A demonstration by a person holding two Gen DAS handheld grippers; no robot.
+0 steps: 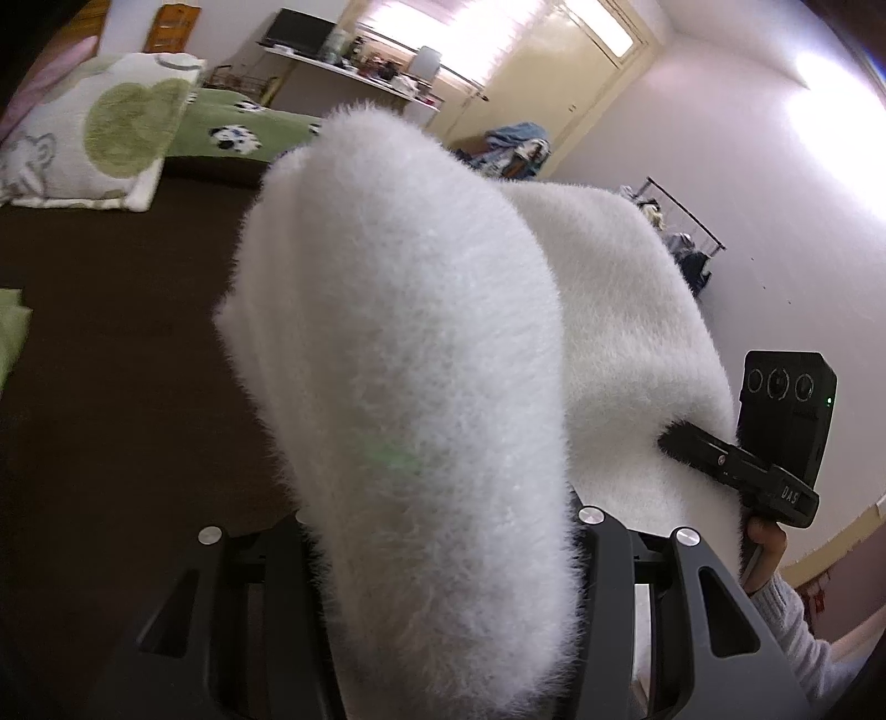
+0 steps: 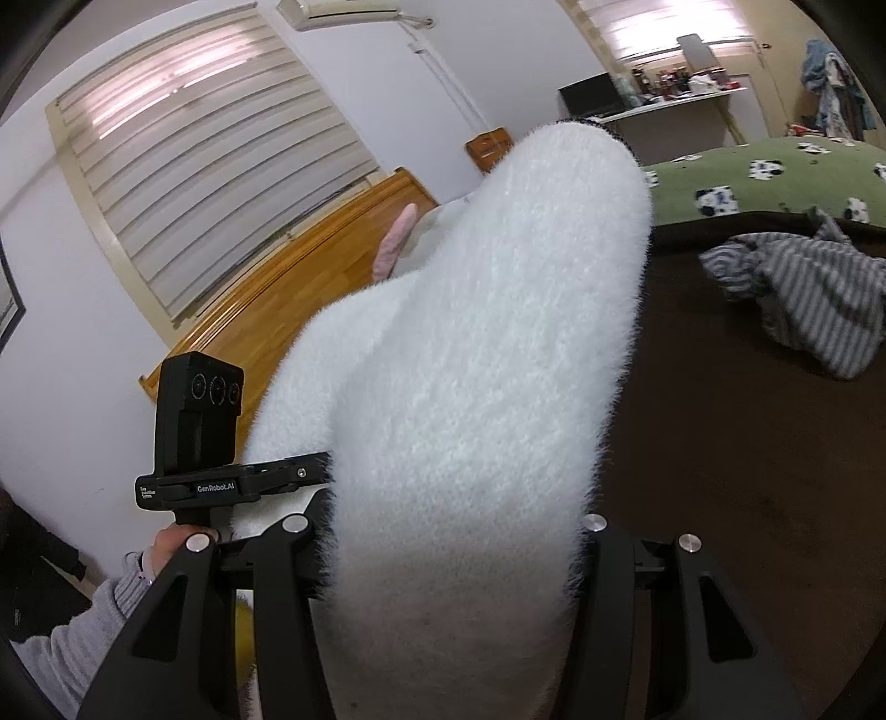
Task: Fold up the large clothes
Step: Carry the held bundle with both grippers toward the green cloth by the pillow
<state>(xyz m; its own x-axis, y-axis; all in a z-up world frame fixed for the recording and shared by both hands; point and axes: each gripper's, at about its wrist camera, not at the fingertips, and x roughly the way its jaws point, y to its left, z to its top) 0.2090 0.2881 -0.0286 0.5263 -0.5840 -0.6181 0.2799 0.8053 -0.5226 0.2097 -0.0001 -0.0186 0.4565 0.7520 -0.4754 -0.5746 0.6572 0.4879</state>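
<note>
Above brown bed [image 1: 111, 360], sweater [image 1: 415, 360] between hand-held grippers [image 1: 443, 554].

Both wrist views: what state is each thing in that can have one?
White fluffy garment: lifted off the bed, bunched between both grippers.
Left gripper: shut on the garment.
Right gripper: shut on the garment.
Striped garment: crumpled, unfolded, on the dark bedspread.
Window blinds: lowered, slats letting light through.
Screen: dark.

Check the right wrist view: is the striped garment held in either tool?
No, the striped garment lies crumpled on the dark bed surface, apart from both tools.
</note>
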